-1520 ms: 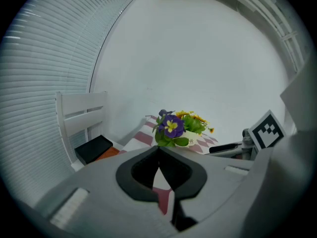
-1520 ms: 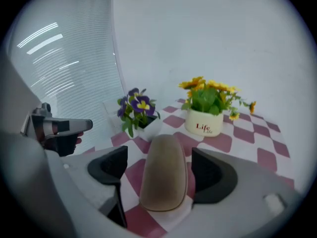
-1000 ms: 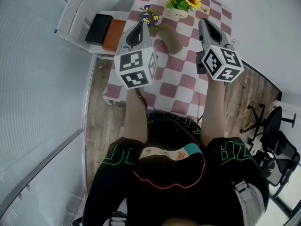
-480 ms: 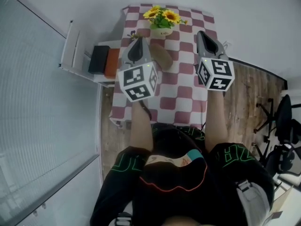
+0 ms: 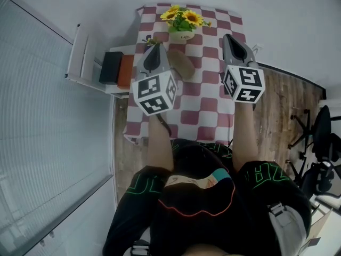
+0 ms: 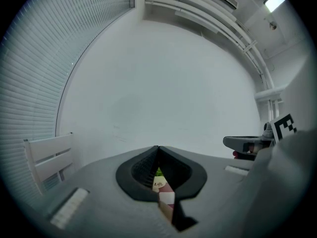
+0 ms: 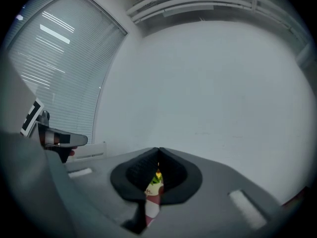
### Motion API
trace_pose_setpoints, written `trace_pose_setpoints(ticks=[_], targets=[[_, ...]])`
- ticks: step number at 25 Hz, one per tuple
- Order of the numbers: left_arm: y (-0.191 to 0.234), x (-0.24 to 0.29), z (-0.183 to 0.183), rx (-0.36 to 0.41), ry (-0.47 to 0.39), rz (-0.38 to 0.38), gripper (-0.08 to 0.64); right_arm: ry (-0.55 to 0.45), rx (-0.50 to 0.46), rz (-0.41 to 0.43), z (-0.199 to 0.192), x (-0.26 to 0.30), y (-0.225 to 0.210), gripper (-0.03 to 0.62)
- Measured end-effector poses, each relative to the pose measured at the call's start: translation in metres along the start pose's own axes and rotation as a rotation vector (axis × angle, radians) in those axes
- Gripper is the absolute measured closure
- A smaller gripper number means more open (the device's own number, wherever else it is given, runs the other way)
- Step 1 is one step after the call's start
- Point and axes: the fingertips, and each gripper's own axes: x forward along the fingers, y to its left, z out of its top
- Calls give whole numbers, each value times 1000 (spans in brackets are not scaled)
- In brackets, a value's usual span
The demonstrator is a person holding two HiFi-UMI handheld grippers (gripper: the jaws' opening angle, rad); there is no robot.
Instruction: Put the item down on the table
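A tan, roll-shaped item (image 5: 184, 65) lies on the red-and-white checked table (image 5: 210, 97), just right of my left gripper (image 5: 157, 45). In the left gripper view the left gripper (image 6: 158, 148) is shut, its tips meeting with nothing between them. Only a sliver of the flower pot and cloth shows below the tips. My right gripper (image 5: 229, 37) hovers over the table's right side. It is shut too (image 7: 158, 150) and holds nothing. Both grippers are held above the table, apart from the item.
A white pot of sunflowers (image 5: 183, 21) stands at the table's far edge, with small purple flowers (image 5: 151, 38) to its left. A white side shelf (image 5: 88, 63) carries a black box (image 5: 111, 67) and an orange one (image 5: 126, 70). Office chairs (image 5: 322, 143) stand on the wooden floor at right.
Since a second ago the head view has swung, so the table looks farther and squarer. Both grippers stay shut and level. Almost nothing moved in the last half second.
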Motion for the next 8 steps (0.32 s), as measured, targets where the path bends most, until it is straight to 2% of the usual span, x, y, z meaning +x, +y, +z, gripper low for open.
trace_pose_setpoints(ticks=[8], targets=[[5,10,-9,-12,19,7,551,-30,-19,-11,2,7,-4,589]])
